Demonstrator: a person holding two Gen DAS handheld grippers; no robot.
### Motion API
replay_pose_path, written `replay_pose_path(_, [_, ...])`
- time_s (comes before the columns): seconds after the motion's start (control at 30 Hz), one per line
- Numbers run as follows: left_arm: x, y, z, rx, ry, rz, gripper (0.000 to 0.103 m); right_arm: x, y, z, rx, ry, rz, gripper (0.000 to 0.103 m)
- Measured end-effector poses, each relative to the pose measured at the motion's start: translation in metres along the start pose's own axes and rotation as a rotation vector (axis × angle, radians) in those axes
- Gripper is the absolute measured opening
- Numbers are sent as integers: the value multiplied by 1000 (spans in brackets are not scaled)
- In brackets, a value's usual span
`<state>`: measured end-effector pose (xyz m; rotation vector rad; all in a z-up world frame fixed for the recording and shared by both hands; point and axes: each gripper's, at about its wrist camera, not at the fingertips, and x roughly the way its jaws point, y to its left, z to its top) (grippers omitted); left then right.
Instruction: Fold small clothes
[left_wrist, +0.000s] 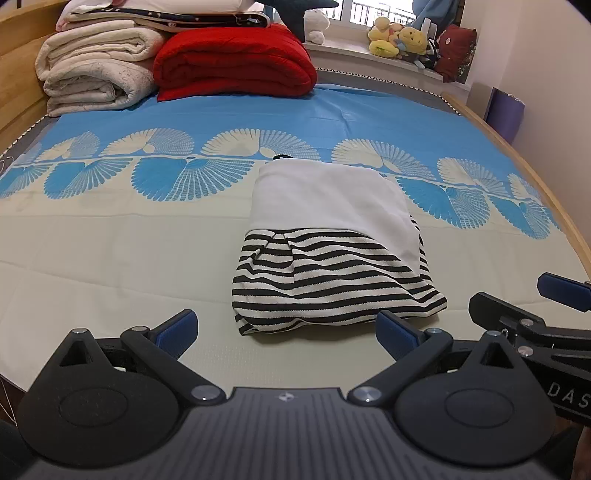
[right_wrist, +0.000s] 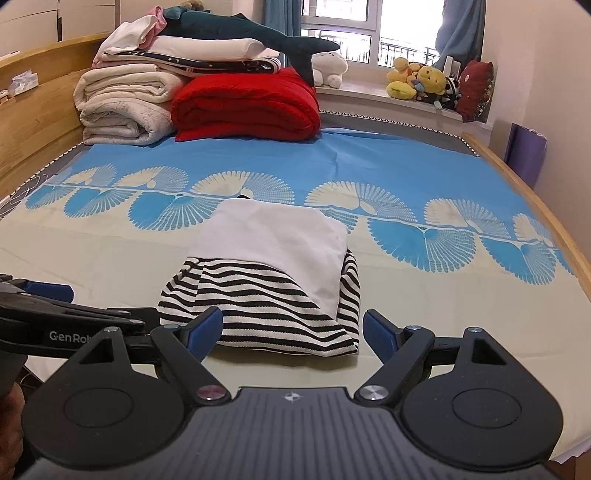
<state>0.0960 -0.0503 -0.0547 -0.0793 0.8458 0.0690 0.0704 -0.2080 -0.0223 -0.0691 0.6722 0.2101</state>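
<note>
A small garment (left_wrist: 328, 251), white on top with a black-and-white striped lower part, lies folded into a compact bundle on the bed. It also shows in the right wrist view (right_wrist: 273, 280). My left gripper (left_wrist: 286, 332) is open and empty, just short of the garment's near edge. My right gripper (right_wrist: 293, 332) is open and empty, its fingers flanking the garment's near edge without touching it. The right gripper shows at the right edge of the left wrist view (left_wrist: 554, 317), and the left gripper at the left edge of the right wrist view (right_wrist: 55, 306).
The bed sheet (left_wrist: 110, 236) is cream with a blue fan pattern. Folded white blankets (left_wrist: 92, 70) and a red quilt (left_wrist: 236, 62) are stacked at the headboard. Plush toys (left_wrist: 402, 40) sit on the windowsill. A wooden bed rail (left_wrist: 546, 192) runs along the right.
</note>
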Motion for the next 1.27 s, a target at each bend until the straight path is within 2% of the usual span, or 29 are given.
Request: replay_pose_path(1.27, [2,4,-2,12,7,0,102,0,1,-1,-21,-1,2,84])
